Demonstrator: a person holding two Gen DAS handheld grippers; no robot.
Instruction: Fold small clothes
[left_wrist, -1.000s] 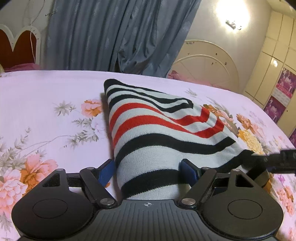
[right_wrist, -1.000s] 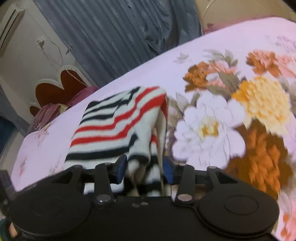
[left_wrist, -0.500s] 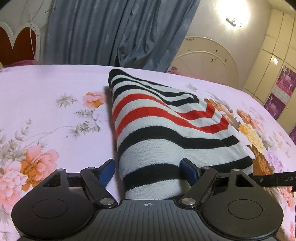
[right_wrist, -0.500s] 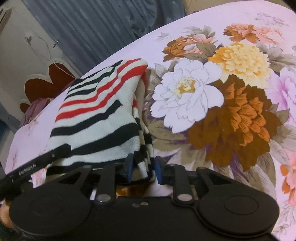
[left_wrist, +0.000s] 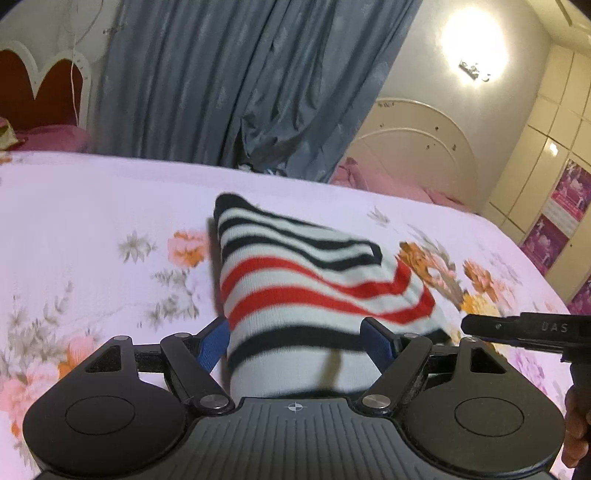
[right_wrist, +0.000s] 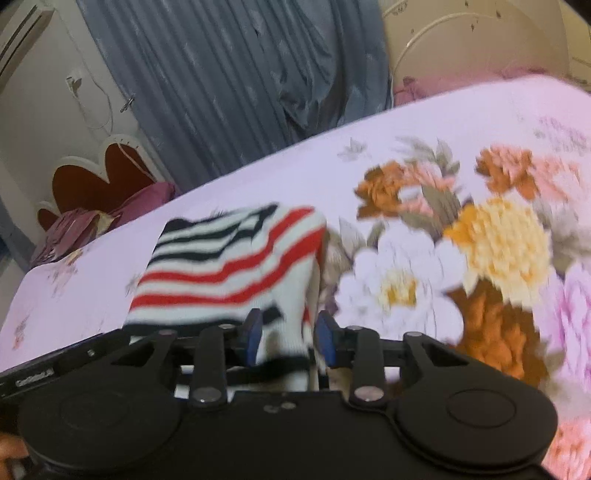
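Observation:
A small knitted garment (left_wrist: 314, 295) with white, black and red stripes lies folded on the floral bedsheet (left_wrist: 92, 221). My left gripper (left_wrist: 295, 341) is open, its blue pads wide apart on either side of the garment's near edge. The garment also shows in the right wrist view (right_wrist: 229, 269). My right gripper (right_wrist: 288, 338) has its pads apart with the garment's near right corner between them; they do not press on it. The right gripper's finger shows in the left wrist view (left_wrist: 524, 328), at the garment's right.
The bed's pink floral sheet (right_wrist: 461, 240) fills both views. Blue curtains (left_wrist: 236, 81) hang behind the bed. A red heart-shaped headboard (left_wrist: 40, 88) and pink pillows (right_wrist: 110, 214) stand at the far left. White cupboards (left_wrist: 554, 147) line the right wall.
My right gripper's pads have opened from a close pinch on the garment's corner. Both grippers have drawn back a little from the garment. The garment stays on the bed.

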